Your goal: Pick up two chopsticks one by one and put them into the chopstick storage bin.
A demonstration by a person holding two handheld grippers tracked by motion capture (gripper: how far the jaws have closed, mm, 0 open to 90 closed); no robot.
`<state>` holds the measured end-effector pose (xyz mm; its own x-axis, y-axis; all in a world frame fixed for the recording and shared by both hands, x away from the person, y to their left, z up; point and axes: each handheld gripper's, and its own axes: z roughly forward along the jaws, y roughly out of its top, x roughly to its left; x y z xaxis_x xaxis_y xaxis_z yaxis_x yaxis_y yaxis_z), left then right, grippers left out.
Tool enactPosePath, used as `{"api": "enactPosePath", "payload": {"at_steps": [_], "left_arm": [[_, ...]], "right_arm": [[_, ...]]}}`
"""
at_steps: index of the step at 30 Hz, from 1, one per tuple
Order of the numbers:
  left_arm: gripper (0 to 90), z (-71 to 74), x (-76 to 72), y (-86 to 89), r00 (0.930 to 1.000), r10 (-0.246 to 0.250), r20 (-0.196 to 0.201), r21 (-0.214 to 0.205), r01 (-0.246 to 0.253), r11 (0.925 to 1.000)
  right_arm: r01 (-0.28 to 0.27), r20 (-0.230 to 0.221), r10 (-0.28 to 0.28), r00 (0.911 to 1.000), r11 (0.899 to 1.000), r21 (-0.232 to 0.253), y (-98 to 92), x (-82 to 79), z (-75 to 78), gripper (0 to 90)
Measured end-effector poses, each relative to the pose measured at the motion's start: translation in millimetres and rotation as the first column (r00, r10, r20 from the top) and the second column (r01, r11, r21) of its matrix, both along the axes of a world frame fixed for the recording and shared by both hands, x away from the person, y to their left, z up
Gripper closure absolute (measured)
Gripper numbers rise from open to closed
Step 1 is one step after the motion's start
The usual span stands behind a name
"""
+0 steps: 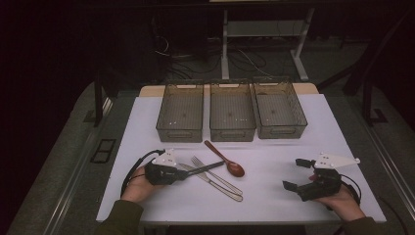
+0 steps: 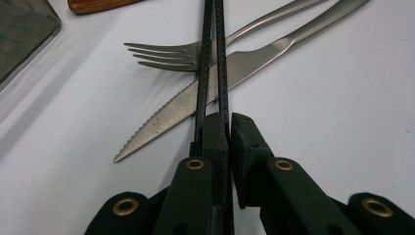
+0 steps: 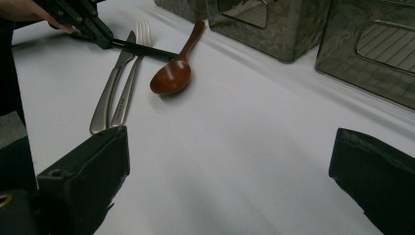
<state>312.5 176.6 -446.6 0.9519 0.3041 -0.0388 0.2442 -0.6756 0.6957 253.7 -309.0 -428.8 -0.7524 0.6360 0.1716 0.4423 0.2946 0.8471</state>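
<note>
A steel knife and a steel fork lie crossed on the white table, with a brown wooden spoon just right of them. My left gripper lies low over the knife and fork, pointing right toward the spoon's bowl. Its thin jaws are shut, crossing above the knife blade and the fork tines, and I see nothing between them. My right gripper rests at the front right, open and empty. Ahead of it lie the spoon, knife and fork.
Three dark see-through bins stand in a row at the back of the table. Bare white tabletop lies between my two hands. Table legs and cables are on the floor beyond.
</note>
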Motion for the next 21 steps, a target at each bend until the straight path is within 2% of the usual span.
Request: {"api": "enactPosePath", "payload": {"at_steps": [14, 17, 21], "left_arm": [[85.1, 0.5, -0.5, 0.0, 1.0, -0.007, -0.002, 0.002, 0.007, 1.0], [85.1, 0.7, -0.9, -0.5, 0.9998, -0.015, -0.009, -0.001, 0.015, 0.9999], [85.2, 4.3, -1.8, 0.1, 0.9998, -0.019, 0.003, -0.021, 0.019, 0.9996]], "right_arm": [[-0.001, 0.0, 0.001, 1.0, 1.0, 0.0, -0.1, -0.1, 0.0, 1.0], [-0.001, 0.0, 0.001, 1.0, 1.0, 0.0, -0.1, -0.1, 0.0, 1.0], [0.001, 0.0, -0.001, 1.0, 1.0, 0.0, -0.3, -0.2, 0.1, 1.1]]}}
